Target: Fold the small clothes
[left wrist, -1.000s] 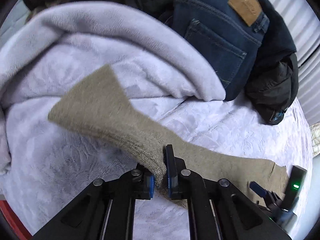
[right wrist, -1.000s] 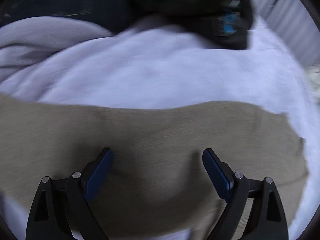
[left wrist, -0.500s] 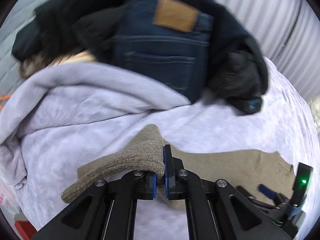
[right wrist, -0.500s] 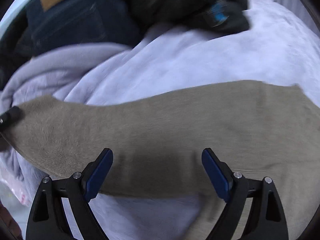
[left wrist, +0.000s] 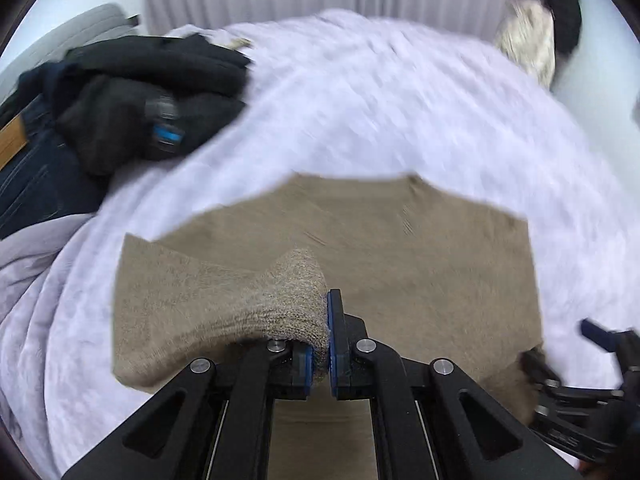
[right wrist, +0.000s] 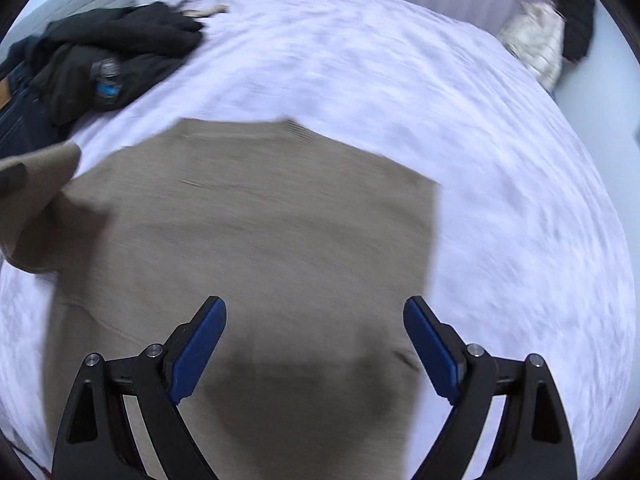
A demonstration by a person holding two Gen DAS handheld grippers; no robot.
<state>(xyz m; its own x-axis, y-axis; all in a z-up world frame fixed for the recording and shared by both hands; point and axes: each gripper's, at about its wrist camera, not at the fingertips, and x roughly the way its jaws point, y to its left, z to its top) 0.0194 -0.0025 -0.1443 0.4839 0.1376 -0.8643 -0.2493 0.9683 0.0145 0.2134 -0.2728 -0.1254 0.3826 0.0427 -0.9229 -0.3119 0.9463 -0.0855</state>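
A tan knitted garment [left wrist: 420,256] lies spread on a pale lilac blanket [left wrist: 380,92]. My left gripper [left wrist: 327,332] is shut on a bunched fold of the garment, likely a sleeve, and holds it lifted over the flat part. My right gripper [right wrist: 316,340] is open and empty, just above the garment [right wrist: 260,232]. It also shows at the right edge of the left wrist view [left wrist: 592,376]. The lifted fold shows at the left edge of the right wrist view [right wrist: 36,184].
A pile of dark clothes [left wrist: 152,96] and blue jeans [left wrist: 28,176] sits at the far left of the blanket [right wrist: 400,80]. A cream and black heap [right wrist: 556,36] lies at the far right. A ribbed wall stands behind.
My left gripper has carried the held fold to the right, over the garment's body. Both views have swung right and the clothes pile has shifted to the left. The right gripper stayed open.
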